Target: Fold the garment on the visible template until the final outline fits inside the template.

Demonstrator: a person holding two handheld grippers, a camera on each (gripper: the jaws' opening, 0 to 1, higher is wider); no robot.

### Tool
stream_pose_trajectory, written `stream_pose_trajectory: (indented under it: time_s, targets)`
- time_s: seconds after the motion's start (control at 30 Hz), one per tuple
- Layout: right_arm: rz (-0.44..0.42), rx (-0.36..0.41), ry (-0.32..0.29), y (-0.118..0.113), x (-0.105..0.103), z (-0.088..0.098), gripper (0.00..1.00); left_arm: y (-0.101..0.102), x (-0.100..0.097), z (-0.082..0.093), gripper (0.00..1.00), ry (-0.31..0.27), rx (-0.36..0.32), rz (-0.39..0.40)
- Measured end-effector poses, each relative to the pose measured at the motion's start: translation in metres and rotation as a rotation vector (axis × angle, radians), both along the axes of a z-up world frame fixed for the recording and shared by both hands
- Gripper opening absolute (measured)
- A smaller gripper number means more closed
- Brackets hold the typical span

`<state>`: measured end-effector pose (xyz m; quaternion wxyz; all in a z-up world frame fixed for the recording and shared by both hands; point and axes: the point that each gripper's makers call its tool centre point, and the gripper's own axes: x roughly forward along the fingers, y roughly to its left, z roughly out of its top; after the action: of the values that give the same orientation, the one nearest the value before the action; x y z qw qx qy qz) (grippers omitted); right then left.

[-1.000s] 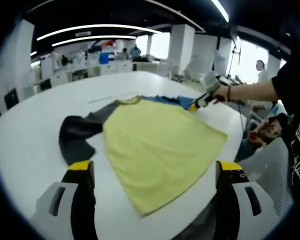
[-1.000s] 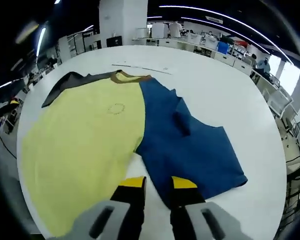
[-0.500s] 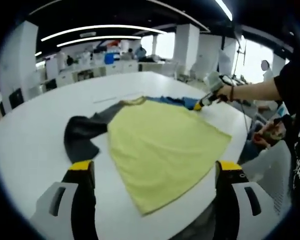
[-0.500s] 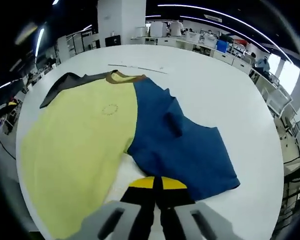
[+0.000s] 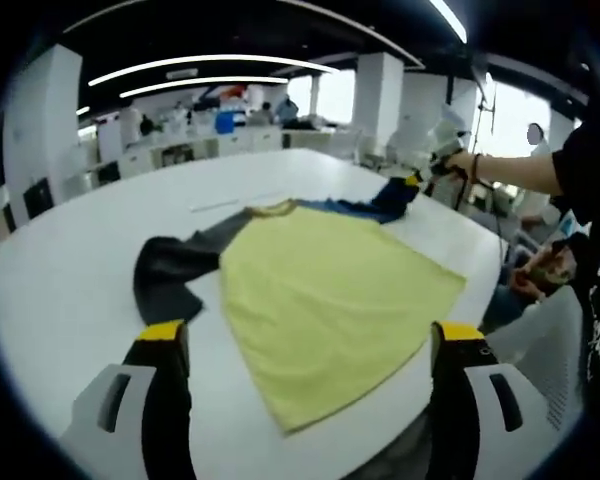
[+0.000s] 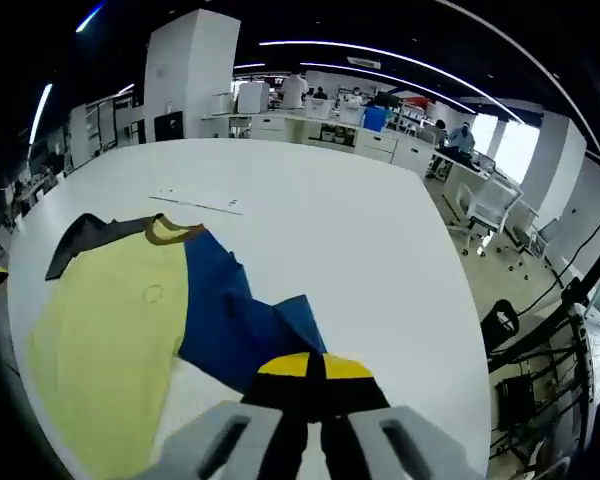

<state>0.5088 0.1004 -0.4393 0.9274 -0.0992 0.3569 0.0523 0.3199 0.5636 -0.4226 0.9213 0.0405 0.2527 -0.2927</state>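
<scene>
The shirt (image 6: 130,320) lies mostly flat on the white table (image 6: 360,250), only its blue side lifted. My right gripper (image 6: 315,370) is clamped on that blue edge (first fold barely begun); my left gripper (image 5: 310,345) hangs wide, holding nothing.

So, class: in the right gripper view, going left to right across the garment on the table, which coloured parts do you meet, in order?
Dark grey sleeve → yellow panel → blue panel, whose raised edge runs into the shut right gripper.

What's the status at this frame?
Right gripper shut on blue panel, lifting it. Left gripper open above yellow panel. White table unobstructed.
</scene>
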Motion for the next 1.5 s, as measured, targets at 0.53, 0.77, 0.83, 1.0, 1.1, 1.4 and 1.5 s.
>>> stream_pose_trajectory:
  time_s: [0.53,0.77,0.83,1.0,1.1,1.4,1.5]
  targets:
    - [-0.15,-0.163,0.101,-0.078,-0.012,-0.013,0.0,0.009,-0.004,0.0,0.99,-0.001,0.028,0.028]
    - [-0.188,-0.227,0.207,-0.099,-0.038,-0.038,0.0,0.009,-0.005,0.0,0.99,0.0,0.033,0.035]
    - [-0.178,-0.226,0.227,-0.099,-0.043,-0.044,0.0,0.009,-0.005,0.0,0.99,0.002,0.035,0.036]
    - [-0.2,-0.235,0.282,-0.111,-0.058,-0.056,0.0,0.008,-0.006,-0.001,0.99,0.004,0.04,0.032]
    - [-0.225,-0.221,0.297,-0.117,-0.066,-0.06,0.0,0.008,-0.007,0.0,0.99,0.001,0.042,0.033]
    - [-0.222,-0.175,0.312,-0.115,-0.072,-0.07,0.0,0.008,-0.008,0.0,0.98,0.004,0.042,0.034]
    - [-0.229,-0.197,0.3,-0.12,-0.071,-0.067,0.01,0.008,-0.009,0.0,0.98,0.005,0.04,0.036]
